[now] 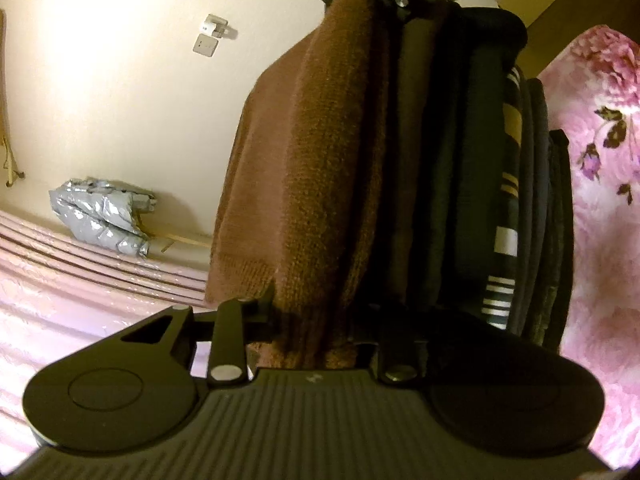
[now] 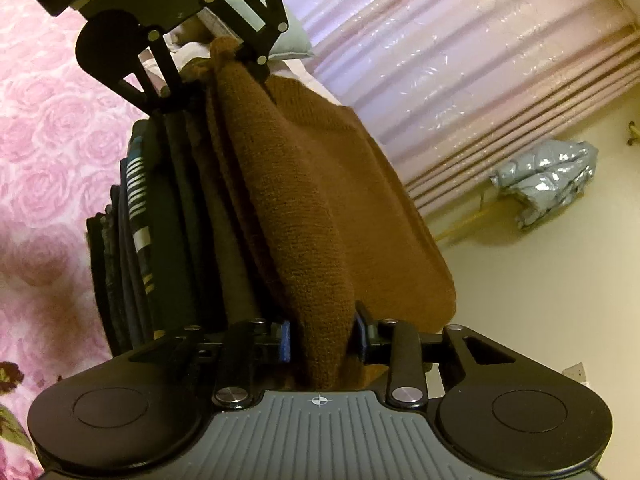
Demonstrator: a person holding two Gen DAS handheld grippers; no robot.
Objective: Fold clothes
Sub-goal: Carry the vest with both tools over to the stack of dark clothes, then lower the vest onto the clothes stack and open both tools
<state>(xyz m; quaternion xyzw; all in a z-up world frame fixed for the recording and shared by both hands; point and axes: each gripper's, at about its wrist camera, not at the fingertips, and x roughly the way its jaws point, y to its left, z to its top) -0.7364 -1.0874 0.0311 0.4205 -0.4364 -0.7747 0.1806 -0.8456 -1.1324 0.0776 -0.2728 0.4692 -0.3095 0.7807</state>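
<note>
Jaws of right gripper (image 2: 320,340) and left gripper (image 1: 320,320) both clamped on brown sweater (image 2: 304,216) beside clothes stack (image 2: 152,240); risks toppling stack if swung sideways.

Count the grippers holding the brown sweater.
2. The right gripper clamps one end of the brown sweater; the left gripper holds the opposite end, its fingertips mostly hidden by fabric.

A brown knit sweater (image 2: 304,216), folded over in thick soft layers, lies atop a stack of folded dark clothes (image 2: 160,240), a striped garment (image 2: 138,184) among them, at nine o'clock of the sweater in the right wrist view.
</note>
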